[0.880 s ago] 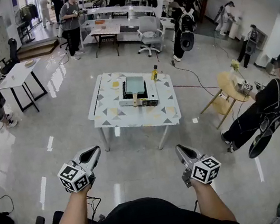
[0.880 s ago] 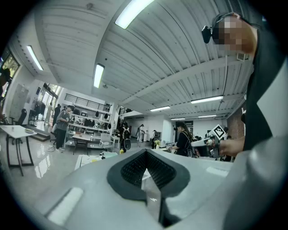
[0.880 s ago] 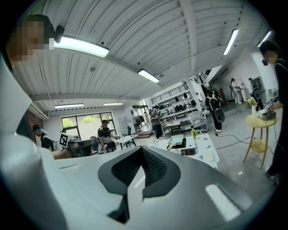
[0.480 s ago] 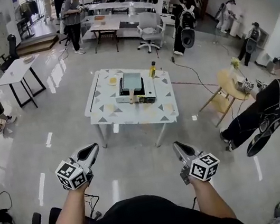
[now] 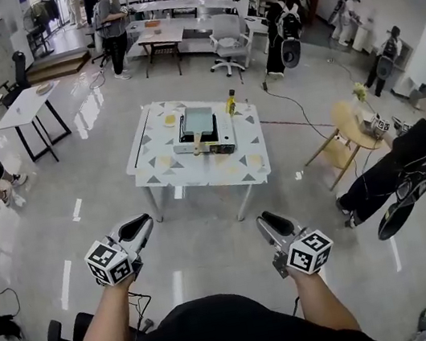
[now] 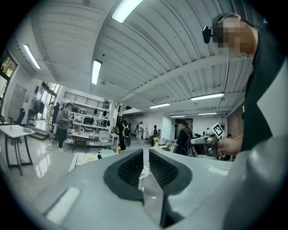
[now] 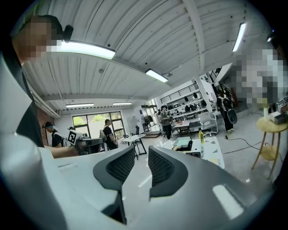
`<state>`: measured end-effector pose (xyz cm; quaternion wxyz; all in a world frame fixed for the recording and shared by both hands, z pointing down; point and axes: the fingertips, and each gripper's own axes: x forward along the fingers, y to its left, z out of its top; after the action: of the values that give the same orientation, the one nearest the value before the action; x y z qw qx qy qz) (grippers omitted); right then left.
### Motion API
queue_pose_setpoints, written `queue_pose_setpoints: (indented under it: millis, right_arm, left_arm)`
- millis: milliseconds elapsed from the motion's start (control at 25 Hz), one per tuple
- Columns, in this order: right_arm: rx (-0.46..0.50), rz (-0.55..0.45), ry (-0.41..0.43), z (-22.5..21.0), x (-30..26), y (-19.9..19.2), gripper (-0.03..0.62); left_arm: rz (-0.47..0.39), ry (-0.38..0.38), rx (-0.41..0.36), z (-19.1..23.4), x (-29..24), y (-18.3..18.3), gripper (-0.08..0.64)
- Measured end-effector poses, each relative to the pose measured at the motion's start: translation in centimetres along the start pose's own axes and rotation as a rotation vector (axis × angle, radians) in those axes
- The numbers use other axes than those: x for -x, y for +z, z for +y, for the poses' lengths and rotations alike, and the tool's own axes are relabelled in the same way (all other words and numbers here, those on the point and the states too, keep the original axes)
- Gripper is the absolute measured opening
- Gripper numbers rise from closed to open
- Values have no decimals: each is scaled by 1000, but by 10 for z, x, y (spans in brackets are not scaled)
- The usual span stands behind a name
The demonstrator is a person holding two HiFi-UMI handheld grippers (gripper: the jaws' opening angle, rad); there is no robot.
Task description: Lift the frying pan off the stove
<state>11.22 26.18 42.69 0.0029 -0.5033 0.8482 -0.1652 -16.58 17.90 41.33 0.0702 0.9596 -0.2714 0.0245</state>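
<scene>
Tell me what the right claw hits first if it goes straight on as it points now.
Nothing near: the right claw has only open floor ahead. Farther on, its line likely meets the patterned table near the front edge, though depth is unclear.

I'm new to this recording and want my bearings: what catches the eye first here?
First, the patterned white table alone in mid-floor, bearing a stove with a pale square frying pan on it and a yellow bottle beside. Next, in the foreground, the left gripper and right gripper, jaws slightly apart and empty, well short of the table.
</scene>
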Motion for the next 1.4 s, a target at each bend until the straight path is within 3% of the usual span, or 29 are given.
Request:
queue_pose_setpoints:
  millis: [480,1400]
  right_arm:
    - [91,21,16,-23,1,0,293]
    - [46,46,49,-58,-24,-4,311]
  left_arm:
    - [33,-22,-29,-22,-31,-10,192]
    - [40,23,11,-13,-44,-20,212]
